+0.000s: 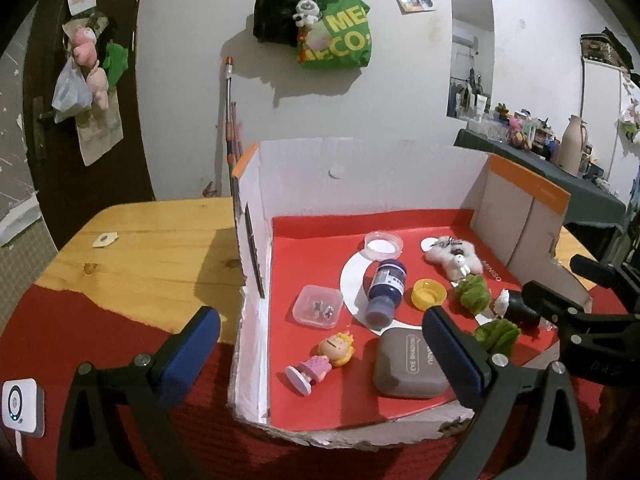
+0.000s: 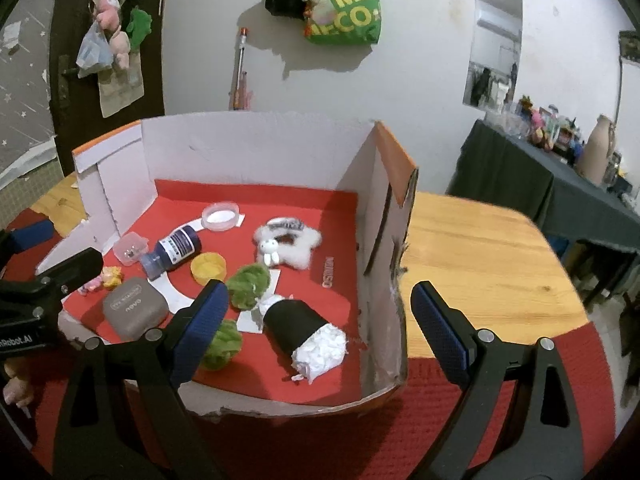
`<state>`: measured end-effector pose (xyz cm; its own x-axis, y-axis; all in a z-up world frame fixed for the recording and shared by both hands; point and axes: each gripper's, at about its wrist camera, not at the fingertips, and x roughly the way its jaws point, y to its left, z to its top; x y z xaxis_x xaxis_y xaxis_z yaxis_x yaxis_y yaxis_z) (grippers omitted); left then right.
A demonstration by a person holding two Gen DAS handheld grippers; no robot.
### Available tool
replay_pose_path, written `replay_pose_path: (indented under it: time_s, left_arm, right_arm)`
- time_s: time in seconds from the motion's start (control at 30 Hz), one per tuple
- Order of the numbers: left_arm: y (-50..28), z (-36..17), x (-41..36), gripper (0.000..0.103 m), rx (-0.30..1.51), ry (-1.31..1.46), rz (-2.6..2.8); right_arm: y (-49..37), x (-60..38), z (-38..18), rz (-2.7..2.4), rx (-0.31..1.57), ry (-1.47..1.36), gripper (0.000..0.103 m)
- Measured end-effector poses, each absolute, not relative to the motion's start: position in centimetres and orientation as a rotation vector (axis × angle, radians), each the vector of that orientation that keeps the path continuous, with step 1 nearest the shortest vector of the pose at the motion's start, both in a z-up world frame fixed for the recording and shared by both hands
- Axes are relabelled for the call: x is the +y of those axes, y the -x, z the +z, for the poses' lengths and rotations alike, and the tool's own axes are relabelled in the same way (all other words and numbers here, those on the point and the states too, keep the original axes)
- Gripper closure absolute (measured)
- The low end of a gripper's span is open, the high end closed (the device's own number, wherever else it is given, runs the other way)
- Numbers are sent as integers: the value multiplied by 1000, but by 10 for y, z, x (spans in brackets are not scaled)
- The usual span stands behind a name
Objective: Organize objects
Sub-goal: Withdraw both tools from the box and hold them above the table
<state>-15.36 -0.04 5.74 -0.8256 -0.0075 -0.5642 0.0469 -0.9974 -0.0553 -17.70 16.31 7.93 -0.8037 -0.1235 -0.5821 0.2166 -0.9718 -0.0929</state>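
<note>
Nearest, both grippers hang over the near edge of the open cardboard box (image 1: 400, 168) on the wooden table (image 1: 132, 248): the left gripper (image 1: 320, 352) with jaws spread wide and empty, straddling the box's left wall, the right gripper (image 2: 320, 336) also gaping and holding nothing, straddling its right wall. Inside on the red floor lie a grey eyeshadow case (image 1: 408, 368) and a small blonde figurine (image 1: 320, 360) up front, a black tube stuffed with white paper (image 2: 304, 332) near the right wall, then a blue bottle (image 1: 386, 292) on its side, a yellow cap (image 1: 430, 294), green fluffy pieces (image 1: 474, 294), and farther back a white furry toy (image 1: 452, 258) and a clear round lid (image 1: 383, 244).
</note>
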Motion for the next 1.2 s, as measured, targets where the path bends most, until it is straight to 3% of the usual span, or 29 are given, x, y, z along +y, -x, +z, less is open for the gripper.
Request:
replay_pose_path:
  time_s: [1.2]
  left_arm:
    - [157, 53, 2, 0, 82, -971, -2965]
  right_arm:
    - [179, 166, 75, -2805, 216, -923, 6]
